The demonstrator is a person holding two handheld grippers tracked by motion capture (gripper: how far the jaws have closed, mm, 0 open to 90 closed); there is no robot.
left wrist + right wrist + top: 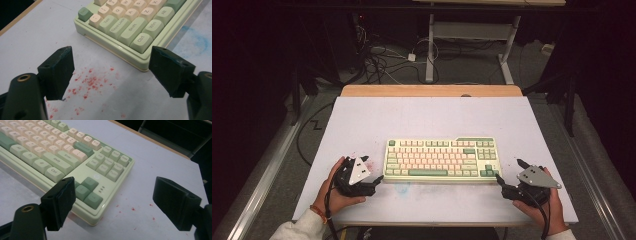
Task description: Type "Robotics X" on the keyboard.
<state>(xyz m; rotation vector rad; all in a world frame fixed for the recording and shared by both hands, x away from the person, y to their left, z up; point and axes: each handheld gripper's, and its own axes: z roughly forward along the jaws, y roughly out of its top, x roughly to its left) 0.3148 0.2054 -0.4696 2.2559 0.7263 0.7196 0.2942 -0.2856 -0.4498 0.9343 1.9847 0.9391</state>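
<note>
A pale green keyboard (442, 159) with cream and pink keys lies flat in the middle of the white table top (412, 115). My left gripper (373, 170) sits just off its near left corner, jaws wide open and pointing at that corner (140, 65); nothing is between them. My right gripper (510, 171) sits off the near right corner (96, 218), also open and empty, one jaw over the keyboard's front edge by the arrow keys (87, 192). A hand holds each gripper from the near edge of the table.
Red specks (87, 83) dot the table between the left jaws, and a few red specks (132, 208) lie near the right ones. A faint blue smear (197, 37) marks the surface in front of the keyboard. Beyond the far wooden edge (432, 90) are desk legs and cables.
</note>
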